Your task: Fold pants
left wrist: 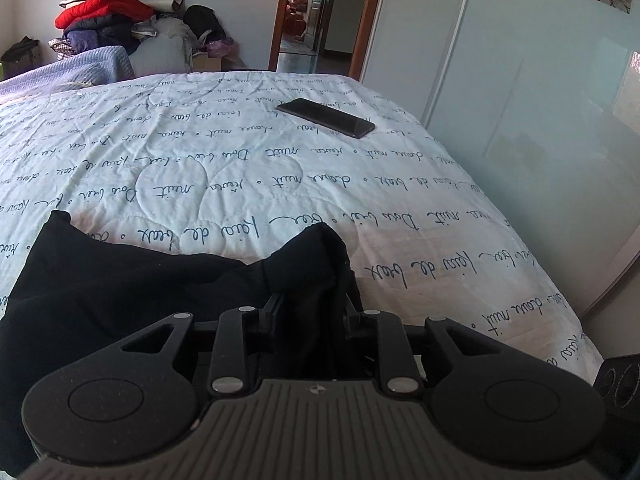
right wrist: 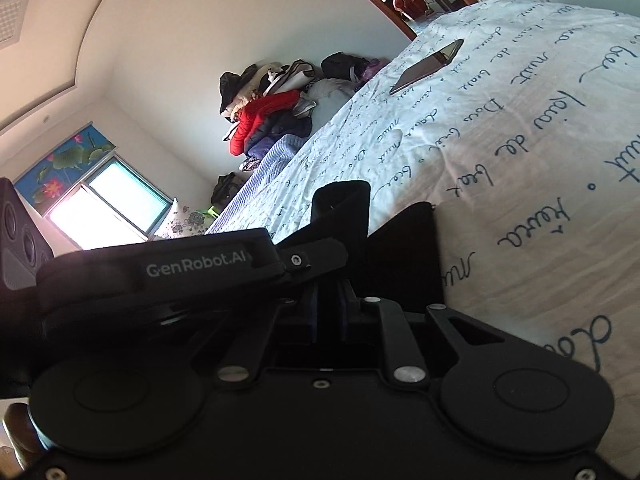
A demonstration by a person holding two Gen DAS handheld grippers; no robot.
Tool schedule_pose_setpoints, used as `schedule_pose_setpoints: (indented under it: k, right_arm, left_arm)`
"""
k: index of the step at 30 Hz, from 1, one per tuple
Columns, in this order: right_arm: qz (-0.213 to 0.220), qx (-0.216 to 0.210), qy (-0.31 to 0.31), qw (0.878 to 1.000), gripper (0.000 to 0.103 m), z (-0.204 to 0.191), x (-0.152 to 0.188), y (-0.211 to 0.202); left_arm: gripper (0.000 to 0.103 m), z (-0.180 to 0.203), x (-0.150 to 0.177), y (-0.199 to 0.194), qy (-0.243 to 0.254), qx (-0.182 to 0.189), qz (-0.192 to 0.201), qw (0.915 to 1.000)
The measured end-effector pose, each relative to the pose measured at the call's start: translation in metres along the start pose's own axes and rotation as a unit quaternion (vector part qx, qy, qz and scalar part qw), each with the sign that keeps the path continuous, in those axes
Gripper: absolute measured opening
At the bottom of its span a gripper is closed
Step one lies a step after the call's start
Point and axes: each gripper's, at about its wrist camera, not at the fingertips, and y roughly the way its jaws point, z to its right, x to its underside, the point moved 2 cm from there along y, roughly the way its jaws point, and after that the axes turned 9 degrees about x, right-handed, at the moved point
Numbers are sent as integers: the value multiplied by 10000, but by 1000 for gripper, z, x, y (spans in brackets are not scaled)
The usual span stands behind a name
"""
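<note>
Black pants [left wrist: 120,288] lie bunched at the near edge of the bed [left wrist: 280,184], spread across a white quilt printed with dark cursive script. In the left wrist view, the left tongs [left wrist: 312,308] are clamped on a gathered fold of the black fabric, which rises between the fingers and peaks just ahead of them; a second peak of cloth stands up farther to the left. The rest of the garment hangs down over the near side of the bed, below and left of the tongs.

In the right wrist view, tilted hard to one side, the right tongs [right wrist: 328,300] stand nearly closed, and black fabric [right wrist: 404,256] lies just ahead of and beside the fingers; a pinch on the cloth looks likely, though the dark tones make the contact hard to read. The other device crosses this view on the left, with white lettering on its body.

Farther up the quilt, well apart from the pants, lies a dark smartphone [left wrist: 326,118]. Beyond the bed, against the wall, sits a heap of clothes [left wrist: 116,8] with a red jacket [left wrist: 102,10] on it. A sliding wardrobe [left wrist: 520,60] flanks the bed.
</note>
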Motion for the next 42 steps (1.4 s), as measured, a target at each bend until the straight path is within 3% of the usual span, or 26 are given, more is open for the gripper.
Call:
schedule_pose_setpoints:
  k: [9, 12, 14, 15, 16, 18, 21, 23, 25, 28, 31, 32, 33, 36, 38, 40, 42]
  right_arm:
    - [86, 250, 32, 9996, 14, 11, -5, -10]
    - [16, 406, 44, 9992, 14, 18, -4, -14]
    - [81, 522, 72, 9986, 14, 26, -5, -24]
    - [116, 587, 82, 9982, 25, 32, -8, -30]
    - [193, 677, 135, 9974, 31, 38, -11, -36]
    - [416, 861, 173, 9953, 33, 46, -21, -48]
    - [560, 891, -133, 9944, 33, 37, -37, -50]
    - [509, 715, -386, 9954, 33, 22, -45, -39]
    - [280, 544, -601, 9963, 33, 8, -50, -18]
    - [-60, 622, -761, 9951, 34, -3, -53, 18]
    - [-279, 470, -644, 9964, 34, -4, -52, 39]
    - [-322, 456, -624, 9965, 26, -4, -52, 43]
    - [-317, 508, -653, 9961, 9, -4, -51, 45]
    - [-1, 934, -888, 9917, 8, -4, -52, 34]
    - [-54, 991, -779, 9920, 7, 2, -52, 35]
    - [-267, 1065, -816, 9906, 12, 4, -48, 45]
    - [-155, 1051, -704, 9918, 24, 4, -47, 36]
  left_arm:
    - [32, 12, 6, 14, 17, 288, -122, 9995]
    - [32, 9, 9, 11, -155, 737, -288, 9967]
    - [36, 2, 8, -1, -392, 1021, -176, 9938]
    - [44, -3, 7, -9, -419, 995, -71, 9941]
    - [56, -8, 5, -17, -391, 808, 54, 9960]
    - [70, -23, 0, -31, -272, 89, 323, 9991]
    - [75, -50, -7, -46, -45, -989, 625, 9931]
    - [78, -72, -13, -47, 6, -1516, 591, 9867]
    - [79, -93, -15, -48, -124, -2044, 600, 9770]
    - [82, -123, -15, -50, -252, -2661, 520, 9622]
    - [83, -145, -17, -47, -607, -2616, 267, 9629]
    - [83, -149, -17, -45, -736, -2453, 145, 9665]
    - [83, -151, -16, -43, -849, -2255, 35, 9705]
    - [83, -151, -13, -36, -904, -2045, -109, 9746]
    - [84, -147, -11, -28, -759, -2068, -182, 9753]
    - [84, -140, -7, -23, -582, -2062, -277, 9764]
    - [84, -132, -4, -26, -396, -1963, -222, 9795]
